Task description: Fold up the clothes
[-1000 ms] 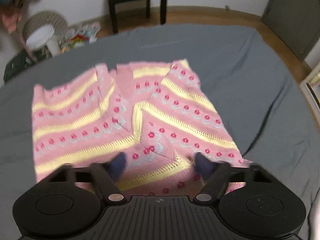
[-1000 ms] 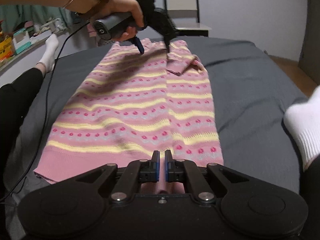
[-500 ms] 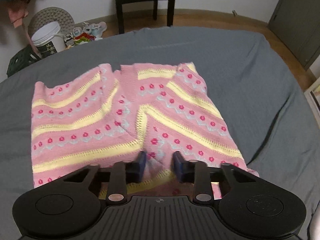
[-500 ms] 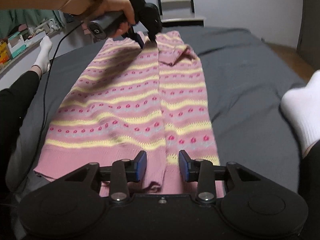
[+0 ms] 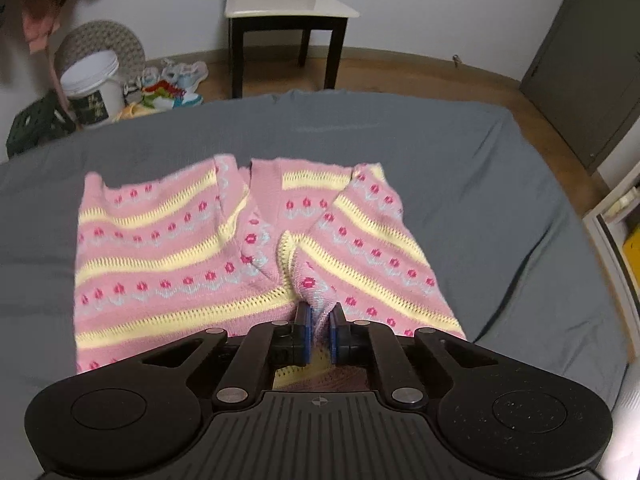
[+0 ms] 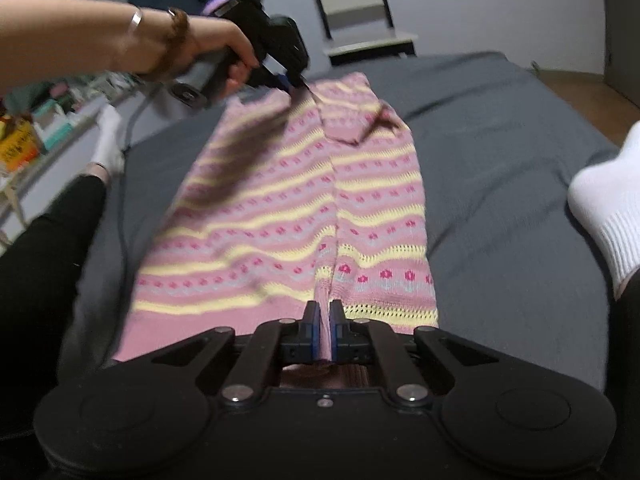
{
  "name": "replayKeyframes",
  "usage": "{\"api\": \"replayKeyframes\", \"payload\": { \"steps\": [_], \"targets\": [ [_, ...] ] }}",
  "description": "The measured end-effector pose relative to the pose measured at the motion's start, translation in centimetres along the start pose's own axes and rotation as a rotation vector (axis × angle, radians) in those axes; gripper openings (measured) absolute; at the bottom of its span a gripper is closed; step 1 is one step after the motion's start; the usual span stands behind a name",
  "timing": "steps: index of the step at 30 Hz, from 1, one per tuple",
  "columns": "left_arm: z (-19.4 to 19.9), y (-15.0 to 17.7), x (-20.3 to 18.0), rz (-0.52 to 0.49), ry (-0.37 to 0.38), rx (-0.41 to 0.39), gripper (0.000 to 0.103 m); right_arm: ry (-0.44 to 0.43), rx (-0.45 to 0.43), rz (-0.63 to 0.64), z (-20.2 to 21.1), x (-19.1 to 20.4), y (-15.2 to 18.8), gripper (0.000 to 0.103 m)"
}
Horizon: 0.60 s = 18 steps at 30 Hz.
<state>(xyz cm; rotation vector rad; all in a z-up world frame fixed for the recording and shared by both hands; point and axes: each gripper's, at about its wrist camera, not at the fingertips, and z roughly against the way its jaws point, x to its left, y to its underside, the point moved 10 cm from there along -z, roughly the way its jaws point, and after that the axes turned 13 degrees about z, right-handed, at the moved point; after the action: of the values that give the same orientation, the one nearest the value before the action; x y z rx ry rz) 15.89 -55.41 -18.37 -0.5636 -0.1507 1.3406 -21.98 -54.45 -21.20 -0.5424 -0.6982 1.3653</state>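
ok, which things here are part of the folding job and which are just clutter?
In play:
- pink striped sweater, spread on the grey bed
- left tool, shut on a pinch of knit at the neckline end
- right tool, shut on the hem end

Lying about:
- chair
- white bucket
- shoes on the floor
- black crate

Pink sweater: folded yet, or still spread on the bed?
Mostly spread. The pink sweater lies full length on the grey bed; the left gripper and right gripper each pinch a ridge of knit.
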Motion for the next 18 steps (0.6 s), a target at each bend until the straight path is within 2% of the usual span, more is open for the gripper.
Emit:
{"api": "replayKeyframes", "payload": {
  "steps": [6, 10, 13, 18],
  "targets": [
    [0.6, -0.8, -1.8, -0.071, -0.014, 0.005, 0.008, -0.036, -0.021, -0.047, 1.4, -1.2, -0.4, 0.004],
    [-0.2, -0.7, -3.0, -0.06, -0.004, 0.013, 0.008, -0.028, 0.011, -0.146, 0.8, -3.0, 0.1, 0.003],
    [-0.5, -0.6, -4.0, -0.054, 0.011, 0.016, 0.008, -0.078, -0.016, -0.207, 1.5, -3.9, -0.1, 0.003],
    [-0.8, -0.5, -5.7, -0.064, 0.035, 0.02, 0.008, -0.031, -0.029, -0.158, 2.5, -5.2, 0.1, 0.003]
  ]
}}
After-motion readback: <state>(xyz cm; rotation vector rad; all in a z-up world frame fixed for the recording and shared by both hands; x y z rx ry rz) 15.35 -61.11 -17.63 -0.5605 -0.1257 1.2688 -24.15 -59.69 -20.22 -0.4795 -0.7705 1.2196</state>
